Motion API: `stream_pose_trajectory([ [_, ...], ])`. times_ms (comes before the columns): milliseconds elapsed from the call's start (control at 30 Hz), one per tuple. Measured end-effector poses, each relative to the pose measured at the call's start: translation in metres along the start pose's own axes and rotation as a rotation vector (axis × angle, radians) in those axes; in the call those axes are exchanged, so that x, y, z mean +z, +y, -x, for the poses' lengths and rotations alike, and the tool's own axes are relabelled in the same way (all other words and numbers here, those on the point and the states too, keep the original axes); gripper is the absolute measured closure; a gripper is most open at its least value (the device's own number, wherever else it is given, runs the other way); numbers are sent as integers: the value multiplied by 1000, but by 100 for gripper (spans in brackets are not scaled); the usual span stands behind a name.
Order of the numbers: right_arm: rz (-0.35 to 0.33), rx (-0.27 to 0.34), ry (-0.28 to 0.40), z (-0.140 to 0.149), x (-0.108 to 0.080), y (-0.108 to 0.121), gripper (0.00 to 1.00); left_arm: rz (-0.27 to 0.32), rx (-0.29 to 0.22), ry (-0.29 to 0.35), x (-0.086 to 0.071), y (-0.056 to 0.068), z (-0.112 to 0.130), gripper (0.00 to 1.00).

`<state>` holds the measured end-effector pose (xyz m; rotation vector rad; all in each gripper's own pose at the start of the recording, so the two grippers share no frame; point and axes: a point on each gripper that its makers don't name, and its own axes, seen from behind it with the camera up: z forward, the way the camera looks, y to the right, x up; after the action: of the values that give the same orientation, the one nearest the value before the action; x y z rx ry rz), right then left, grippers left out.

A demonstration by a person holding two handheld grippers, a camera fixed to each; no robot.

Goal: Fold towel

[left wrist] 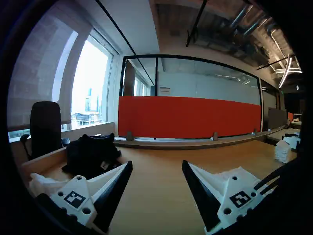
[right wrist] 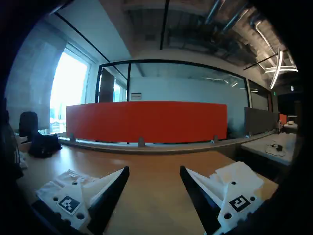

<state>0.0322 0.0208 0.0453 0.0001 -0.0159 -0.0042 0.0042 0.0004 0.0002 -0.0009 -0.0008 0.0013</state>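
Left gripper [left wrist: 156, 188] and right gripper [right wrist: 154, 188] are gaping empty; what looks like the towel [right wrist: 240, 174] is lying lower right, nearest the right gripper.

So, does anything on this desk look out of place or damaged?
Nothing looks spilled or broken. Only a black bundle lies slumped at the window end of the desk, with crumpled white cloth beside it.

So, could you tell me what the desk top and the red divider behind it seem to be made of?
Desk top: light wood or wood-look laminate, smooth with a soft sheen. Red divider: matte, even colour, possibly fabric-covered or painted; texture too fine to tell.
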Motion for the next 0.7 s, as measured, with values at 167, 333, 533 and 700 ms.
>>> stream_pose_trajectory([
  [167,-10,-16,-9,-40,-3,-7,0,11,13,-16,0,5,-31,6],
  [333,-19,-21,-18,-80,-7,-15,0,17,31,-35,-5,8,-65,6],
  [533,-26,-18,-16,-125,-9,-21,0,25,45,-41,-12,12,-107,6],
  [700,-26,-9,-18,-150,-13,-23,0,35,51,-42,-15,16,-131,6],
])
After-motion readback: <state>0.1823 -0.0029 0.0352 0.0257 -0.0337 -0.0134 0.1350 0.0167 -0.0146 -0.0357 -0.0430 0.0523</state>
